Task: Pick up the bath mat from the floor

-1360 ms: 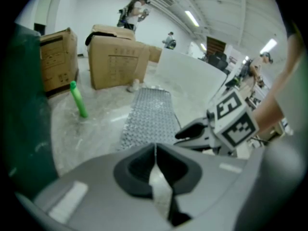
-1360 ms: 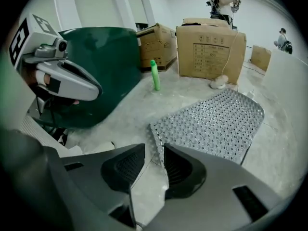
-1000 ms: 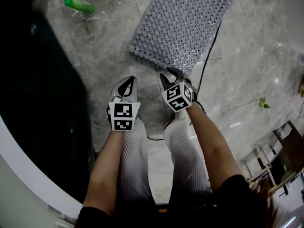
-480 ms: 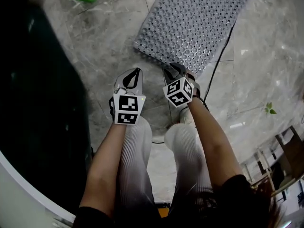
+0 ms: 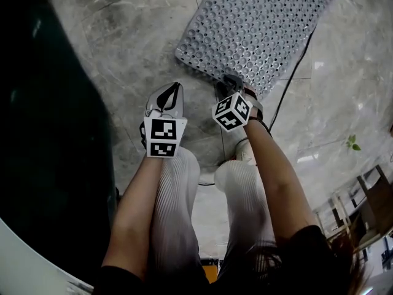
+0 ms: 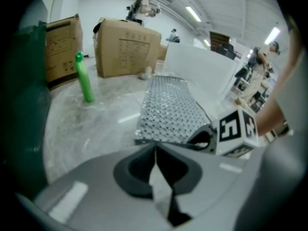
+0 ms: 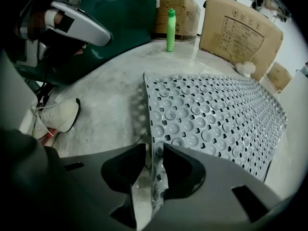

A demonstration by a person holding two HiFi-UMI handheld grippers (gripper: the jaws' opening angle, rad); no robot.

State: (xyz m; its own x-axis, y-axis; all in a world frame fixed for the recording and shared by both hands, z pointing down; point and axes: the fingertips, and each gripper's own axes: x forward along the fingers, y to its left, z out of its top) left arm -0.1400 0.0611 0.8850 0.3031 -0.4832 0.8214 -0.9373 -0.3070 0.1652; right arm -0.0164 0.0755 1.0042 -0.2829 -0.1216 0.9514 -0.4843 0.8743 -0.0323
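ok so the grey bath mat is lying flat on the marble floor, studded side up, straight ahead of my feet. My right gripper is pointing steeply down at the mat's near edge. In the right gripper view the edge of the mat sits between the jaws of the right gripper. They've just been closing in, but there's a gap on one side, so I'd call it not clamped yet. The left gripper hangs over bare floor just beside the mat's near corner, and its own view shows the left gripper with jaws pinched together on nothing. A green bottle stands off to the left, well apart from the mat
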